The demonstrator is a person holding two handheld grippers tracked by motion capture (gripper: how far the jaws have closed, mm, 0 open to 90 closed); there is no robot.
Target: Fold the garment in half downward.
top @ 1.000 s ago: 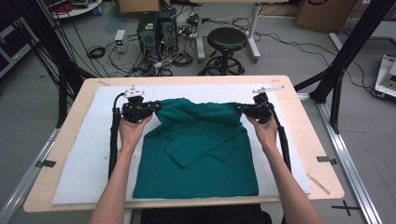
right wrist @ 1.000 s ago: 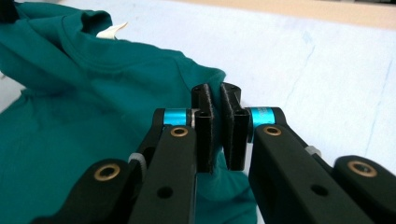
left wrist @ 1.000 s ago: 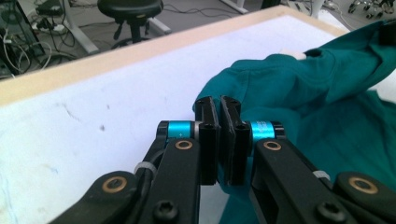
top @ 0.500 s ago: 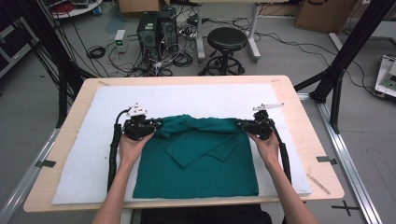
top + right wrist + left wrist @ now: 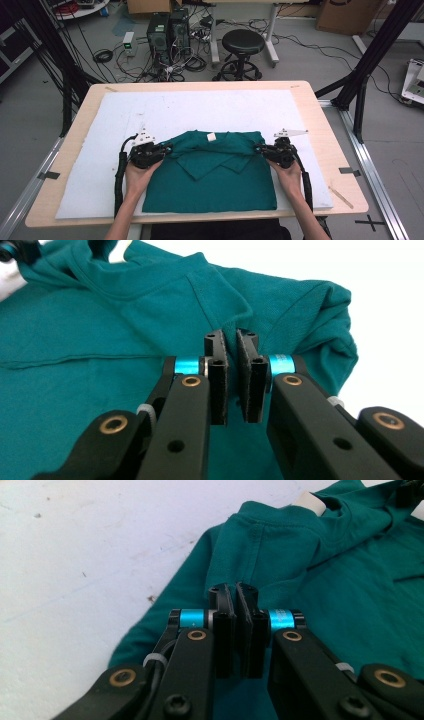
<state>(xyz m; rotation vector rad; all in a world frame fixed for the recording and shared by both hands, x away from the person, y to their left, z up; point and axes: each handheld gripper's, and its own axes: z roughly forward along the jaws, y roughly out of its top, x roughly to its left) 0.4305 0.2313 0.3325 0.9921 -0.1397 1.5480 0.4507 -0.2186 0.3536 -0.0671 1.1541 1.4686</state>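
A teal shirt (image 5: 210, 185) lies on the white mat (image 5: 200, 112), its top part folded toward the near edge, with a small white label (image 5: 212, 136) showing at the collar. My left gripper (image 5: 167, 148) is shut on the shirt's left folded edge; in the left gripper view the gripper (image 5: 235, 587) pinches the teal cloth (image 5: 320, 580). At the right folded edge my right gripper (image 5: 257, 148) is shut on the fabric, and in the right gripper view the gripper (image 5: 231, 335) clamps a bunched fold (image 5: 310, 310). A hand holds each gripper from below.
The mat covers a wooden table (image 5: 330, 130). Bare mat stretches beyond the shirt toward the far edge. Past the table stand a black stool (image 5: 242, 42), computer boxes (image 5: 165, 30) with cables on the floor, and black frame posts (image 5: 372, 55) at the right.
Both grippers have pulled the shirt's top edge toward the person, from the far part of the mat to its middle, folding the upper part over the lower part.
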